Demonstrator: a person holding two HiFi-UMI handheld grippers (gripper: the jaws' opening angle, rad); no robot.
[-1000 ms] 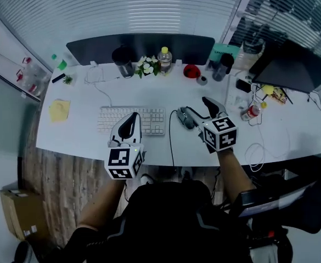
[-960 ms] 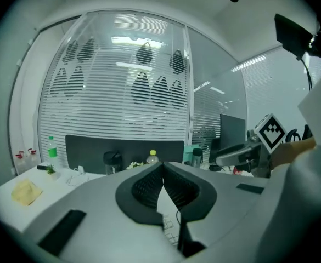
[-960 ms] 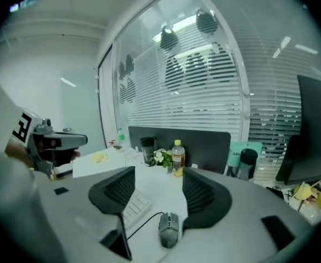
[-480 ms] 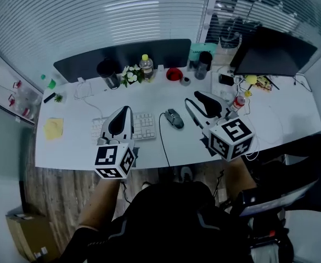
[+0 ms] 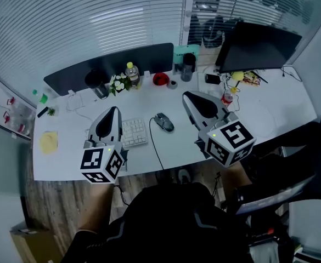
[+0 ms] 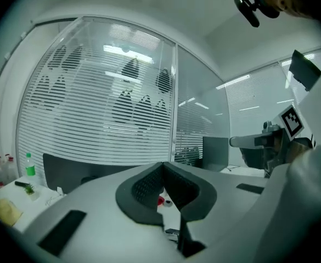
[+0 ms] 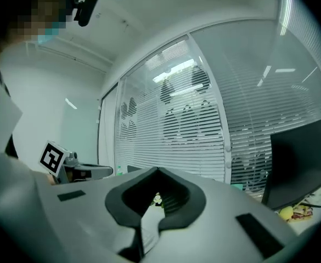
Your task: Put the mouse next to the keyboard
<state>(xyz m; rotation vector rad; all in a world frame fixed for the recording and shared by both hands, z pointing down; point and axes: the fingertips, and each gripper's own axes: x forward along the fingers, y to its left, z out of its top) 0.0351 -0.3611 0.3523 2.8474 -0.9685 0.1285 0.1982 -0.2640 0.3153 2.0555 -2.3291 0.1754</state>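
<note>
The dark grey mouse (image 5: 163, 122) lies on the white desk (image 5: 176, 147) just right of the white keyboard (image 5: 134, 132), a small gap between them, its cable running to the front edge. My right gripper (image 5: 186, 95) hovers right of the mouse, raised off the desk, jaws shut and empty; in the right gripper view (image 7: 157, 170) the pads meet at the tip. Held above the keyboard's left half and hiding it, my left gripper (image 5: 113, 109) is shut too, with nothing in it (image 6: 161, 164).
A dark monitor back (image 5: 111, 62) stands along the desk's far edge, with a black cup (image 5: 97, 81), flowers (image 5: 117, 83), a bottle (image 5: 131, 73) and a red object (image 5: 161, 79) in front. A second monitor (image 5: 259, 40) sits at the right. Yellow notes (image 5: 48, 142) lie far left.
The right gripper let go of the mouse, drew back to the right and up, and its jaws closed. The left gripper rose as well. The mouse stayed beside the keyboard.
</note>
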